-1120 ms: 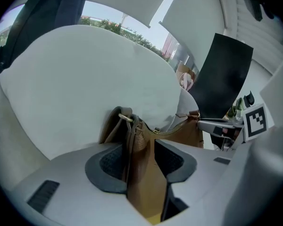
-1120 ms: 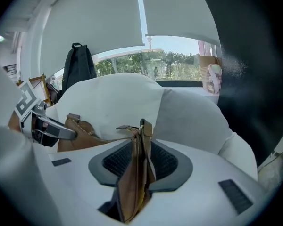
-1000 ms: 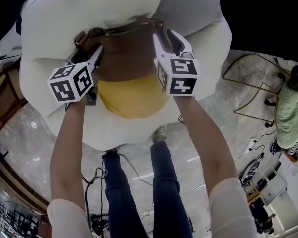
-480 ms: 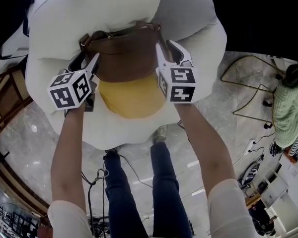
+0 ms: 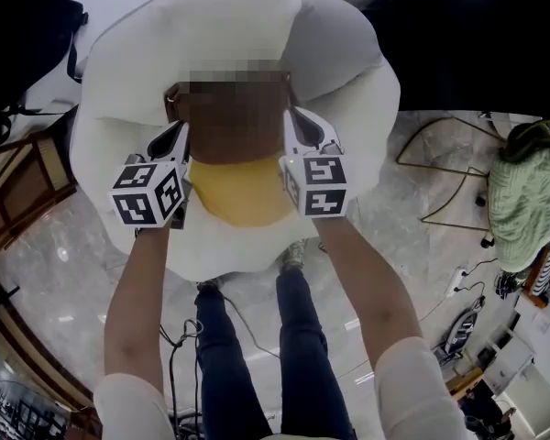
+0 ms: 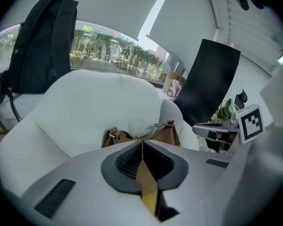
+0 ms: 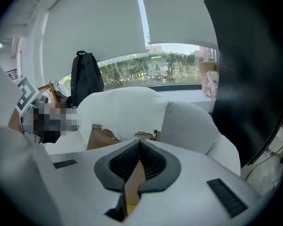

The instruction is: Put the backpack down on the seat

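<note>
Looks along the left gripper (image 6: pixel 142 142), jaws just closed, ribbed pads (image 6: pixel 126 160) meeting at the tips with nothing clamped. Shows only a sliver of brown and yellow through the slit behind them. Finds the brown backpack (image 6: pixel 166 133) resting on the white seat (image 6: pixel 80 107), top edge and buckles peeking above the jaws. Takes in a black backpack (image 6: pixel 42 41) upright behind the seat at left, a window (image 6: pixel 113 55) onto trees, a black panel (image 6: pixel 212 84) at right, and the right gripper (image 6: pixel 199 126) to the right of the brown backpack.

Lounge: white armchair (image 5: pixel 165 44), marble floor (image 5: pixel 55 246)
</note>
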Demonstrator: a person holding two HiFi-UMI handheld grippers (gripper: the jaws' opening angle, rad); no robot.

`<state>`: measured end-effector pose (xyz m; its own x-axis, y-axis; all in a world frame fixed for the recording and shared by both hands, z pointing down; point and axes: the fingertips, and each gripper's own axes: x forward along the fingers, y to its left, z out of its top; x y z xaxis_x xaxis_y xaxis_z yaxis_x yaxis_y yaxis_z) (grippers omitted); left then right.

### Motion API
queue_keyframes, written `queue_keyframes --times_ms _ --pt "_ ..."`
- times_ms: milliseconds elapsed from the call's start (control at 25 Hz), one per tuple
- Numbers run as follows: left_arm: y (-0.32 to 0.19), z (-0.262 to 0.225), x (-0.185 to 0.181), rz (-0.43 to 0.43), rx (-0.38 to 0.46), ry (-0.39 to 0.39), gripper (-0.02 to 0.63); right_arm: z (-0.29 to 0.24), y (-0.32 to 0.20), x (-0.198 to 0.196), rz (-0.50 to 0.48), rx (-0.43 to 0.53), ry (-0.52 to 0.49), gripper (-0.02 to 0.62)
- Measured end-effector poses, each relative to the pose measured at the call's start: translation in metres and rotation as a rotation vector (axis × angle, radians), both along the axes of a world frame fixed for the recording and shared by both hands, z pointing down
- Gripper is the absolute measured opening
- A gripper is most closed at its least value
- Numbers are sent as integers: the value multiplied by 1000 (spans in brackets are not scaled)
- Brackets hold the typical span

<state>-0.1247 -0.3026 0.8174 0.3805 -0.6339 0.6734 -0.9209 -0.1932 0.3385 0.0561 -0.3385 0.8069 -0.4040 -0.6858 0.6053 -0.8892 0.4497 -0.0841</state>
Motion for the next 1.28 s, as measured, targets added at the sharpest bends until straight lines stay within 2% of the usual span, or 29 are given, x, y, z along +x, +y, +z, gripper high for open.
queue_keyframes --times_ms 320,560,840,1280 --pt "26 -55 16 41 34 18 37 -55 22 -5 -24 29 -42 31" --pt "54 -114 28 49 109 66 35 -122 51 -12 -59 100 -62 31" --pt "92 -189 36 114 204 12 37 -183 88 2 1 109 -139 31" --pt "130 -268 45 105 215 55 35 -271 131 17 10 139 -135 31"
